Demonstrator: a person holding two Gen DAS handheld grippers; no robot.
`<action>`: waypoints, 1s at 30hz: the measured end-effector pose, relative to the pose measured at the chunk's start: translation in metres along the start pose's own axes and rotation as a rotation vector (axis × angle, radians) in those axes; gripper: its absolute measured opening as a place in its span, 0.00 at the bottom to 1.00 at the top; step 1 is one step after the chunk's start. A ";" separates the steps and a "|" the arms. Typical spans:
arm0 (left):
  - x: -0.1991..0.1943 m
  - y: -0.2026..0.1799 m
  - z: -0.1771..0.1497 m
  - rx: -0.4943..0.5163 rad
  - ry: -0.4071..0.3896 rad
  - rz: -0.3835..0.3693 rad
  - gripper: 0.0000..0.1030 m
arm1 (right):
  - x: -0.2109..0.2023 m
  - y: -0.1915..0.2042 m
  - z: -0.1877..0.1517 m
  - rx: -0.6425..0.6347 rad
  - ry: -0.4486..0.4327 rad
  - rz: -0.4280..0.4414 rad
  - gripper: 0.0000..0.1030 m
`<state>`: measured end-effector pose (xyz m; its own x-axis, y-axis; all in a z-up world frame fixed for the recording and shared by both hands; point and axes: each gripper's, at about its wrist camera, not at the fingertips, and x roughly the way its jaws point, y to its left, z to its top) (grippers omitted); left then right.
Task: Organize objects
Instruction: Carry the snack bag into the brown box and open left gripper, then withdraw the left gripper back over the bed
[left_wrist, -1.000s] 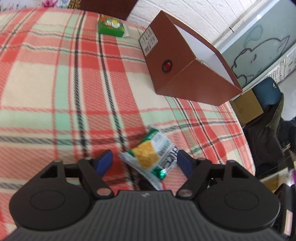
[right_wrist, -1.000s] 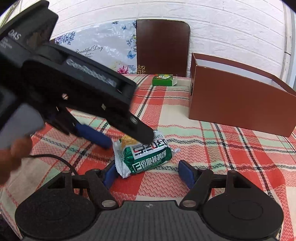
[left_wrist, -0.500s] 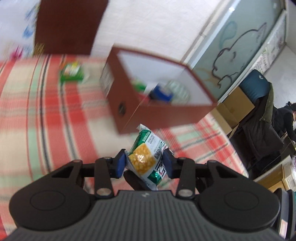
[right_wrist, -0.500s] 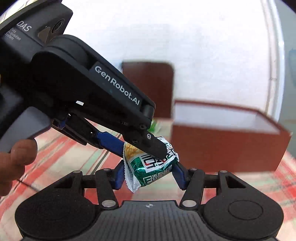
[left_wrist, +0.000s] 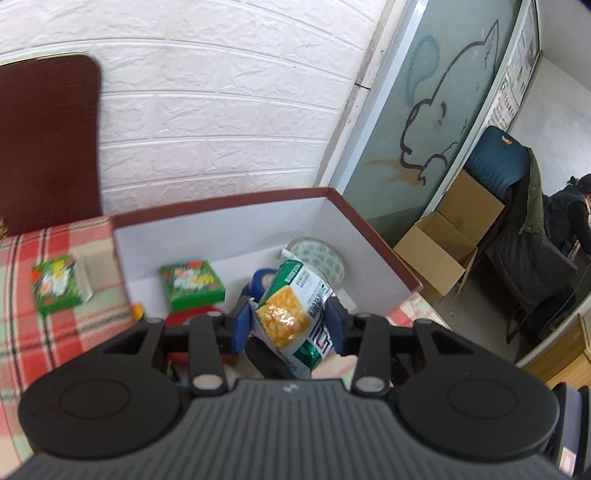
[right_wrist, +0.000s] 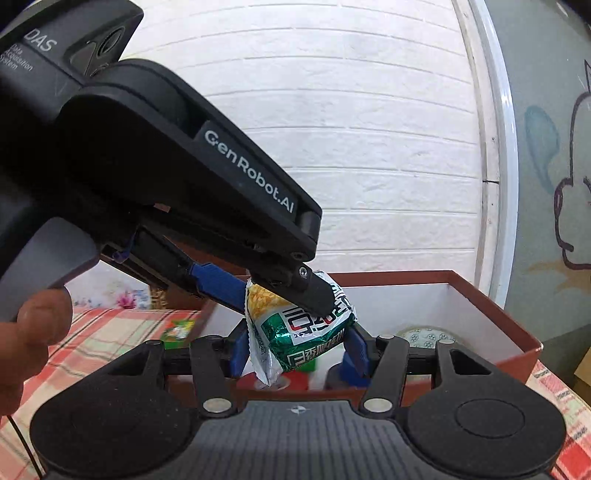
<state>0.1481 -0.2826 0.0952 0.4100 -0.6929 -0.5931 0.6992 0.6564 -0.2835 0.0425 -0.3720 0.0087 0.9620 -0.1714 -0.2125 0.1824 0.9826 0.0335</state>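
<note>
Office-type room w/ a makeshift demo table

White brick-pattern wall (left_wrist: 229, 110), frosted glass partition (left_wrist: 436, 122) w/ a cartoon drawing, cardboard boxes (left_wrist: 439, 251) on floor, coat over a blue chair (left_wrist: 495, 166) — plaid-cloth table (left_wrist: 44, 332) up front.

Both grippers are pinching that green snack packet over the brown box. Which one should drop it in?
Probably the left gripper: it holds the green and yellow foil snack packet over the white-lined brown cardboard box. The right gripper could let go first.

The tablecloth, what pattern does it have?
The tablecloth is plaid: red, cream and pale green squares crossed by dark lines. The left wrist view shows it best.
</note>
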 end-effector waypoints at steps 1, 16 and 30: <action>0.007 0.000 0.006 0.007 0.001 0.005 0.43 | 0.008 -0.005 0.001 0.005 0.001 -0.003 0.53; 0.059 0.016 -0.003 0.037 -0.010 0.211 0.54 | 0.063 -0.030 -0.016 -0.022 0.056 -0.100 0.70; -0.050 0.046 -0.071 -0.024 -0.127 0.214 0.56 | -0.019 0.012 -0.037 -0.022 -0.088 -0.144 0.72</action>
<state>0.1180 -0.1970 0.0581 0.6184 -0.5686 -0.5425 0.5751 0.7979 -0.1807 0.0192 -0.3541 -0.0232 0.9405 -0.3152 -0.1269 0.3162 0.9486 -0.0130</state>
